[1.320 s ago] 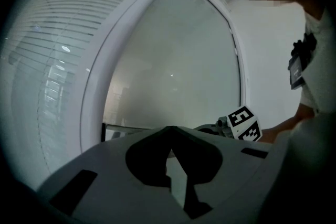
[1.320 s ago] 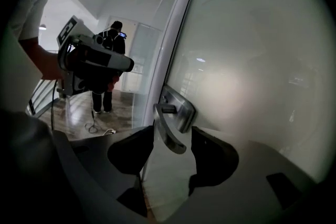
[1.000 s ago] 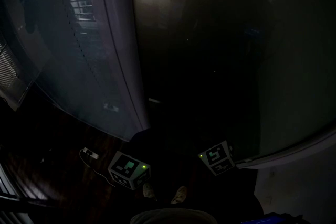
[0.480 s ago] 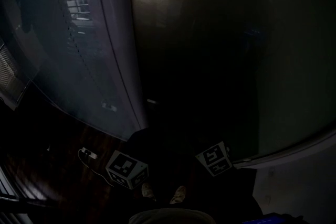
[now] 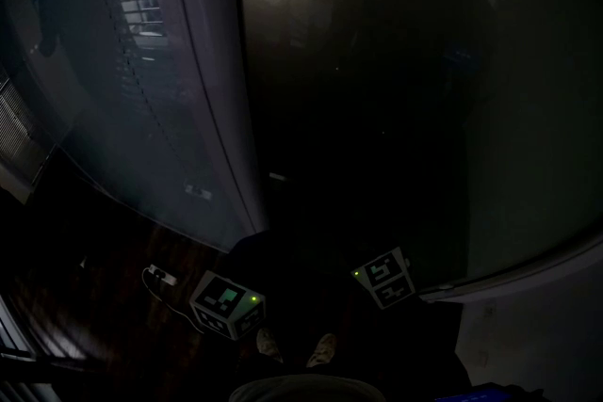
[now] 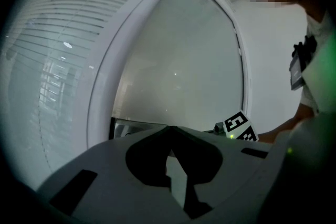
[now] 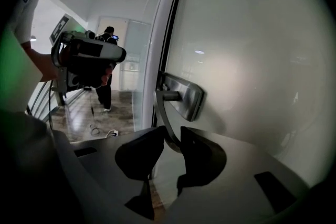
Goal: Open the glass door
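**Right gripper.** Your right gripper (image 7: 172, 137) has its jaws on either side of the curved lever of the door handle (image 7: 160, 113). The jaws have just been closing, and the lever sits pinched between the pads. The handle's metal backplate (image 7: 185, 96) is fixed at the left edge of the frosted glass door (image 7: 252, 60). It lies just beside the white door frame (image 7: 157, 29).

**Left gripper.** Your left gripper (image 6: 169, 131) has its jaws pressed together at the tips, with nothing between them. It is held apart from the door and faces the pane. Window blinds (image 6: 47, 60) lie to the left of the frame in its view. The right gripper's marker cube shows low and to the right in the same view.

**Head view.** This view is very dark. Both grippers show low in the frame and well apart from each other. The right one shows against the dark pane.

**Surroundings.** Through the gap left of the frame, the right gripper view shows a wooden floor (image 7: 73, 126). A cable (image 7: 94, 126) trails across that floor. A person (image 7: 105, 96) stands further back in the corridor.
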### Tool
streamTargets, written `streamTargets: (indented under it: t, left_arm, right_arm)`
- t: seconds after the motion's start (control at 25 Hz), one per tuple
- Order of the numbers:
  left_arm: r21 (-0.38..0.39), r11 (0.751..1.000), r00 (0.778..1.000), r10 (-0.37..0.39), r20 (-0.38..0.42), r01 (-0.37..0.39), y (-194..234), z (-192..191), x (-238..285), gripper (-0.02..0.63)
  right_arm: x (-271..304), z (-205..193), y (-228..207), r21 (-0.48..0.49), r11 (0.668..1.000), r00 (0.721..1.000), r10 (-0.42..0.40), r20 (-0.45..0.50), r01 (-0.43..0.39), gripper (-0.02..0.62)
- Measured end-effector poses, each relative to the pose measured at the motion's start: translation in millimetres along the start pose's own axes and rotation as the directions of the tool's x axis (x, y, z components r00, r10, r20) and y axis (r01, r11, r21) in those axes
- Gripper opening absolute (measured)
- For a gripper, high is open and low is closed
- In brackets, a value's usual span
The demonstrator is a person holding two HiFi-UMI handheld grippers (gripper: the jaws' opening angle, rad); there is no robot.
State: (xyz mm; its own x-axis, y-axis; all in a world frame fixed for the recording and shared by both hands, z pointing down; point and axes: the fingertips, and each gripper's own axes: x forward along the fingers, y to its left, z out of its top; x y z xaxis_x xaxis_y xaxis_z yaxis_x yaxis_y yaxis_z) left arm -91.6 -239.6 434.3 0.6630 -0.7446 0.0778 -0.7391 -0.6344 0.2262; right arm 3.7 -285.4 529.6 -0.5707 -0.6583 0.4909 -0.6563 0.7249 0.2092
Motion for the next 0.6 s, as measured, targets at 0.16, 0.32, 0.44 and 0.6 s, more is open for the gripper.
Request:
streamTargets:
  t: [0.16, 0.32, 0.44, 0.6]
  left_arm:
    - [0.004, 1.0, 1.0, -0.006, -0.001, 0.006, -3, 0, 2, -0.002]
    - [0.009, 1.0, 1.0, -0.009, -0.003, 0.009, -7, 1, 1, -0.002]
    - [0.007, 1.0, 1.0, -0.002, 0.003, 0.002, -4, 2, 0, -0.002]
    - [-0.002, 1.0, 1.0, 0.003, 0.008, -0.003, -2, 2, 2, -0.002]
  right_arm:
    - [5, 0, -7, 0.006, 1.0, 1.0, -0.012, -0.002, 0.012, 0.098]
    - [6, 2, -15, 0.027, 0.999, 1.0, -0.019, -0.012, 0.02, 0.1]
    - [6, 8, -26, 0.022, 0.999, 0.999, -0.045, 0.007, 0.045, 0.104]
    - [2, 22, -40, -0.005, 0.995, 0.993, -0.1, 0.059, 0.1, 0.11]
